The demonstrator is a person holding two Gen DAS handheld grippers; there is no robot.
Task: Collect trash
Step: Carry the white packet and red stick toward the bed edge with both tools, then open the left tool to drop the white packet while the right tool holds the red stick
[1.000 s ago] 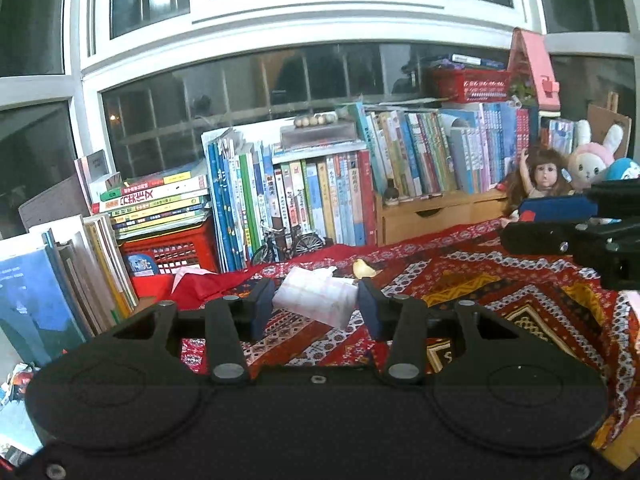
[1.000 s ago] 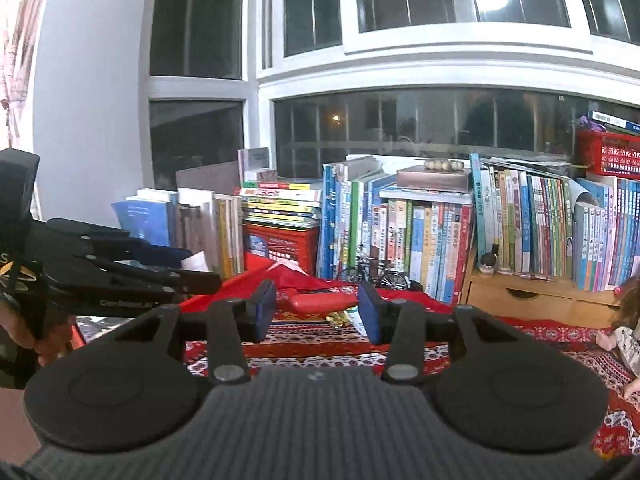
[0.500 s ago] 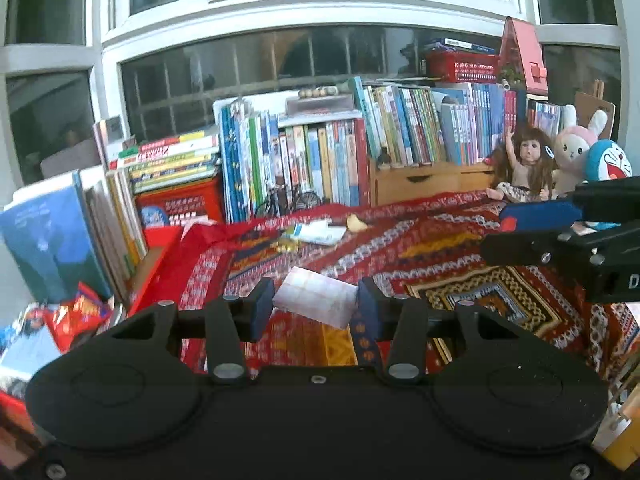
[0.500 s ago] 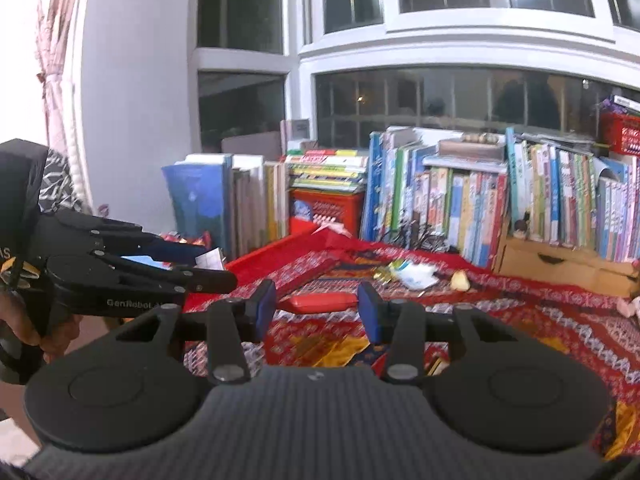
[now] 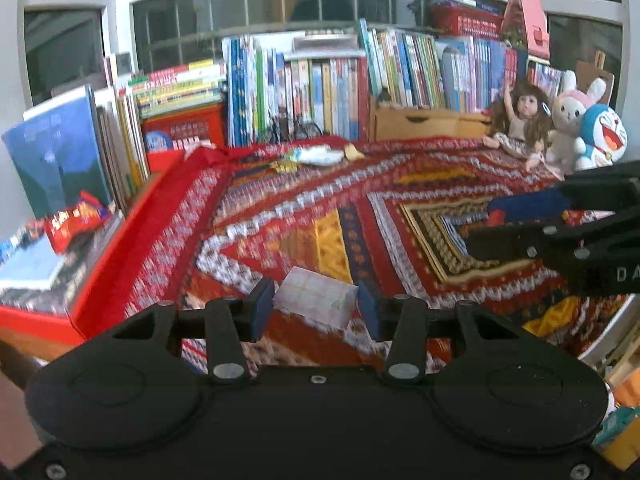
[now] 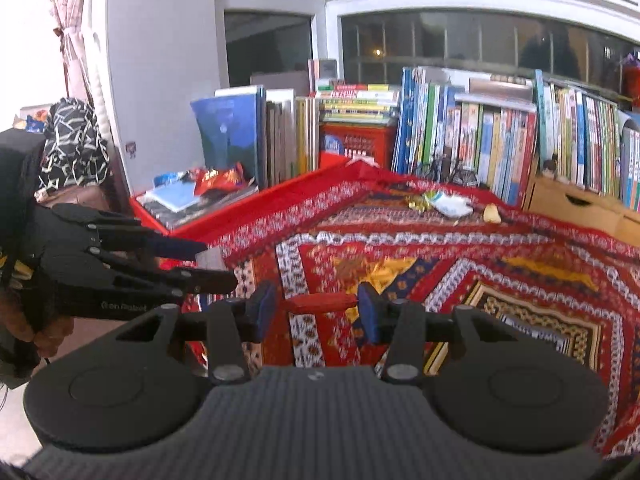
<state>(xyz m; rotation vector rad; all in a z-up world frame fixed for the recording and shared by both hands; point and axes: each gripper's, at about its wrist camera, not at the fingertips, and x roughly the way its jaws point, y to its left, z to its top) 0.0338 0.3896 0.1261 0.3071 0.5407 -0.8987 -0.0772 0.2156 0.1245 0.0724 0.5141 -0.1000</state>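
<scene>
My left gripper (image 5: 316, 310) is shut on a pale crumpled paper wad (image 5: 316, 300), held above the near edge of a red patterned cloth (image 5: 360, 216). Between the pads of my right gripper (image 6: 318, 308) sits a flat red wrapper (image 6: 322, 301), gripped at both ends. Each gripper shows in the other's view: the right one (image 5: 492, 228) at the right, the left one (image 6: 208, 264) at the left with the paper's corner (image 6: 210, 258) showing. Loose trash lies at the far side of the cloth: a white and green wrapper (image 5: 320, 156), a gold foil scrap (image 5: 282, 166) and a yellowish crumb (image 5: 354, 154).
Rows of upright books (image 5: 320, 92) line the back under the window. A red tray (image 5: 108, 248) at the left holds magazines and a red snack bag (image 5: 76, 220). A doll (image 5: 516, 124) and plush toys (image 5: 600, 136) sit at the back right. A wooden drawer box (image 6: 576, 204) stands behind the cloth.
Both grippers have drawn back from the bookshelf and sunk, tilting downward, so more of the cloth shows. The paper wad and red wrapper stay in their grips.
</scene>
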